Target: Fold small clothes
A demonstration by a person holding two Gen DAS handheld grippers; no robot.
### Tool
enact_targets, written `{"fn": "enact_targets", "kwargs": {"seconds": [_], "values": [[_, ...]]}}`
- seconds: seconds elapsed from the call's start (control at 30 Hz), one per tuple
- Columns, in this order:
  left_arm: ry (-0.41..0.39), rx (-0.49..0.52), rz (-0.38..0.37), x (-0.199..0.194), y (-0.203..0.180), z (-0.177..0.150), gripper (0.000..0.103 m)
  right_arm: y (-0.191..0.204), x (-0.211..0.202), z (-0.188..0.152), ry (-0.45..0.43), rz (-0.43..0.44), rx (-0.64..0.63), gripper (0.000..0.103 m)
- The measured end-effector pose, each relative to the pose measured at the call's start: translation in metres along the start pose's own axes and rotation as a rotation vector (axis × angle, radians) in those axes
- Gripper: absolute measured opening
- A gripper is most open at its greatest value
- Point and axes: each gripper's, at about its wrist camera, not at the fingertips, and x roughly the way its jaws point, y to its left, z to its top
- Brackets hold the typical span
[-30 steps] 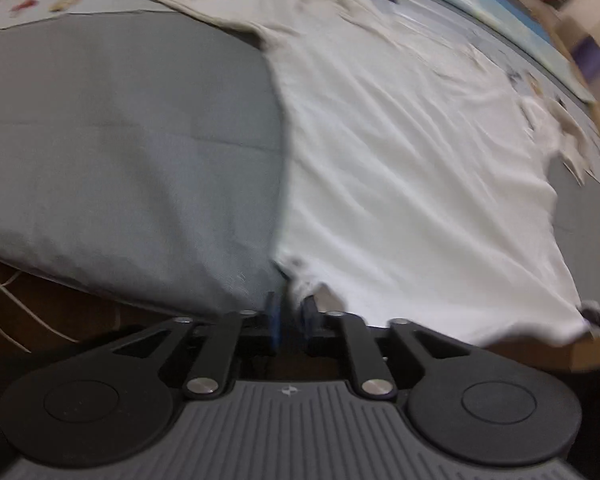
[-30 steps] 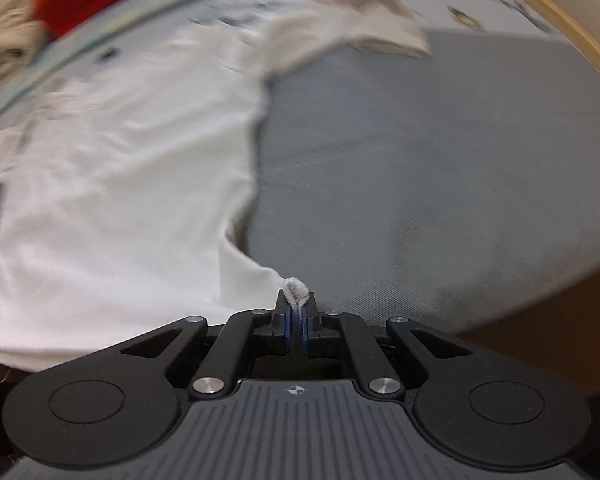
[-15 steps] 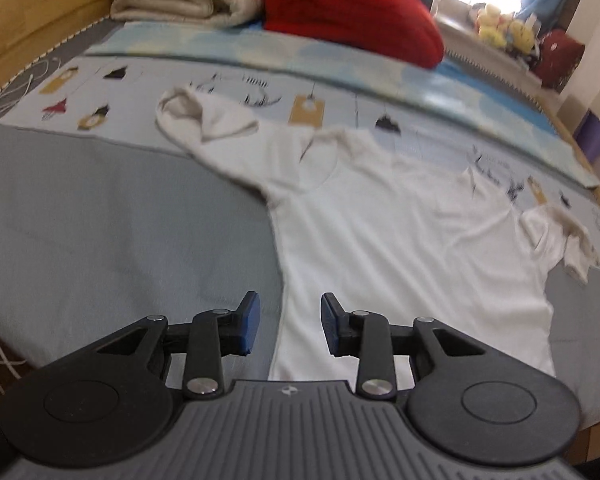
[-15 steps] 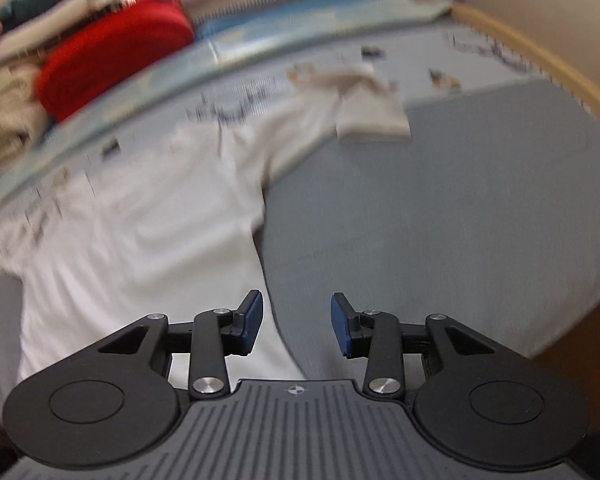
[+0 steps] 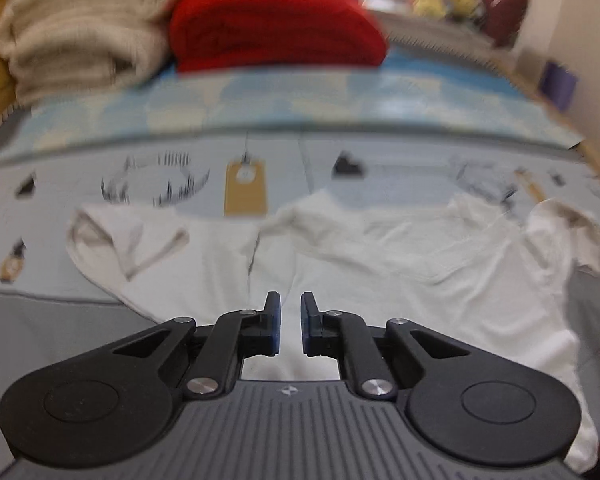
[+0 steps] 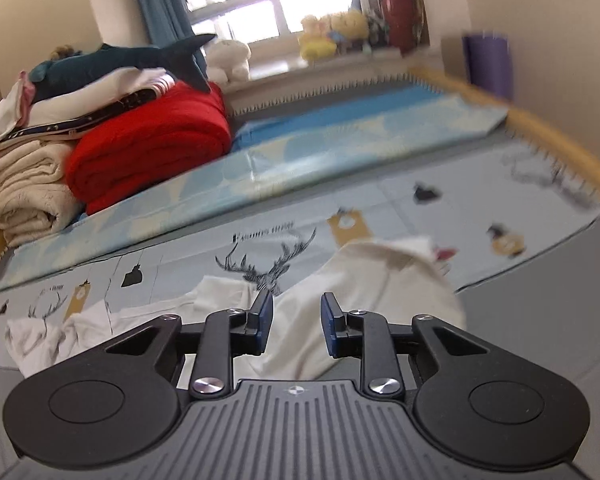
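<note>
A white T-shirt point(image 5: 440, 280) lies spread flat on the bed, collar toward the far side, one sleeve point(image 5: 116, 240) out to the left and the other point(image 5: 572, 232) crumpled at the right. My left gripper point(image 5: 290, 308) hovers above the shirt's chest just below the collar; its jaws are closing, a narrow gap left and nothing between them. In the right wrist view the same shirt point(image 6: 364, 280) shows with its right sleeve bunched. My right gripper point(image 6: 296, 308) hangs above that shoulder area, jaws closing but still apart, empty.
A printed light-blue sheet point(image 5: 260, 160) and grey cover point(image 5: 40, 320) lie under the shirt. Folded cream blankets point(image 5: 80, 36) and a red blanket point(image 5: 276, 24) are stacked at the far left, a plush shark point(image 6: 112, 64) on top. A wooden bed rail point(image 6: 540, 128) runs along the right.
Both grippers let go of the shirt's lower hem, opened, and travelled up and forward over the shirt toward its collar and shoulders. Their jaws have since narrowed again.
</note>
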Motion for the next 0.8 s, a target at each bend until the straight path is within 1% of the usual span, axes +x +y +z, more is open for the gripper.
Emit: {"fn": "enact_targets", "kwargs": {"seconds": [0.03, 0.1, 0.17, 0.23, 0.33, 0.4, 0.43, 0.5, 0.53, 0.57, 0.6, 0.63, 0.67, 0.7, 0.8], "values": [[0.038, -0.026, 0.008, 0.015, 0.004, 0.006, 0.011, 0.002, 0.010, 0.002, 0.022, -0.005, 0.003, 0.029], [0.044, -0.065, -0.028, 0.033, 0.006, 0.018, 0.012, 0.009, 0.034, 0.005, 0.043, 0.001, -0.011, 0.029], [0.038, -0.080, -0.032, 0.050, 0.009, 0.027, 0.012, 0.018, 0.058, 0.008, 0.064, -0.012, -0.048, 0.029], [0.044, -0.127, -0.034, 0.069, 0.015, 0.034, 0.012, 0.025, 0.079, 0.009, 0.070, -0.013, -0.068, 0.029], [0.048, -0.238, -0.087, 0.095, 0.025, 0.042, 0.012, 0.037, 0.113, 0.008, 0.112, 0.009, -0.078, 0.029], [0.061, -0.282, -0.114, 0.111, 0.026, 0.048, 0.012, 0.049, 0.134, 0.005, 0.133, 0.033, -0.110, 0.029], [0.054, -0.300, -0.134, 0.117, 0.024, 0.051, 0.012, 0.055, 0.142, 0.004, 0.141, 0.050, -0.125, 0.029], [0.053, -0.317, -0.158, 0.131, 0.021, 0.056, 0.016, 0.065, 0.158, 0.003, 0.145, 0.078, -0.132, 0.029], [0.056, -0.327, -0.162, 0.138, 0.020, 0.058, 0.017, 0.066, 0.165, 0.004, 0.151, 0.082, -0.122, 0.031], [0.056, -0.341, -0.172, 0.144, 0.020, 0.061, 0.023, 0.067, 0.175, 0.003, 0.163, 0.082, -0.099, 0.034], [0.053, -0.354, -0.185, 0.150, 0.020, 0.063, 0.032, 0.067, 0.184, 0.002, 0.180, 0.086, -0.068, 0.040], [0.048, -0.361, -0.194, 0.156, 0.019, 0.065, 0.035, 0.066, 0.191, 0.001, 0.192, 0.089, -0.047, 0.042], [0.049, -0.359, -0.193, 0.162, 0.019, 0.068, 0.042, 0.065, 0.200, 0.000, 0.206, 0.085, -0.025, 0.042], [0.052, -0.354, -0.183, 0.169, 0.018, 0.070, 0.045, 0.064, 0.207, -0.001, 0.215, 0.080, -0.015, 0.042], [0.079, -0.369, -0.144, 0.190, 0.020, 0.072, 0.045, 0.064, 0.226, -0.005, 0.239, 0.076, 0.000, 0.042]]}}
